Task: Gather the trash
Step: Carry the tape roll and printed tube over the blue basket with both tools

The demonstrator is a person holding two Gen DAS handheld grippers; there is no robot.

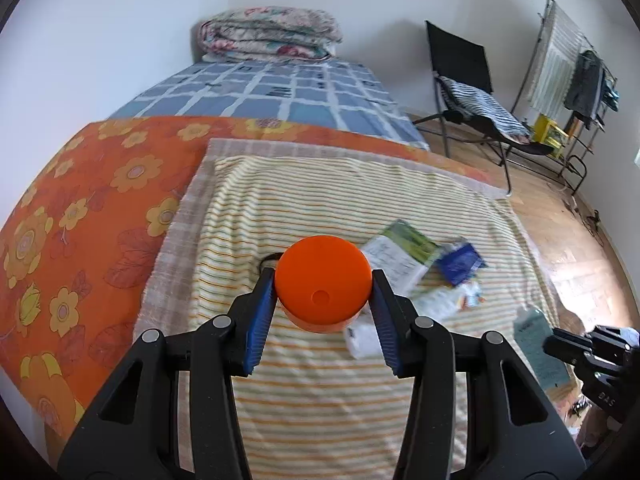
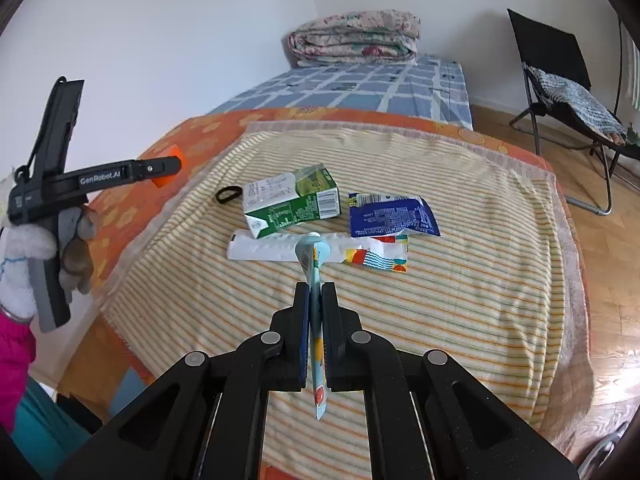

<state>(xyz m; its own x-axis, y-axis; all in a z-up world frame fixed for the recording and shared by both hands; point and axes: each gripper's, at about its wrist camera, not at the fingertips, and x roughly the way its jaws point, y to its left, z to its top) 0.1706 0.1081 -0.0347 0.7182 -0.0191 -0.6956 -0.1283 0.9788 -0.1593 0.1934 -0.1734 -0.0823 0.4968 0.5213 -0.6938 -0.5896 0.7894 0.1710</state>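
Note:
My left gripper (image 1: 324,282) is shut on an orange round cup (image 1: 323,280), its blue pads pressing both sides, held above a striped towel (image 1: 304,208). In the right wrist view that left gripper (image 2: 174,165) shows at the left with the orange cup (image 2: 162,182), in a gloved hand (image 2: 24,248). My right gripper (image 2: 316,296) is shut on a thin light-blue wrapper (image 2: 316,264), lifted off the towel (image 2: 460,280). On the towel lie a green-and-white carton (image 2: 292,204), a blue wrapper (image 2: 390,216), a white wrapper (image 2: 272,249) and a colourful wrapper (image 2: 380,258).
A black hair tie (image 2: 228,194) lies left of the carton. An orange flowered sheet (image 1: 80,200) lies under the towel. Beyond are a blue checked bed (image 1: 280,92) with a folded quilt (image 1: 272,34), a black folding chair (image 1: 468,92), a drying rack (image 1: 568,64) and wooden floor (image 1: 560,220).

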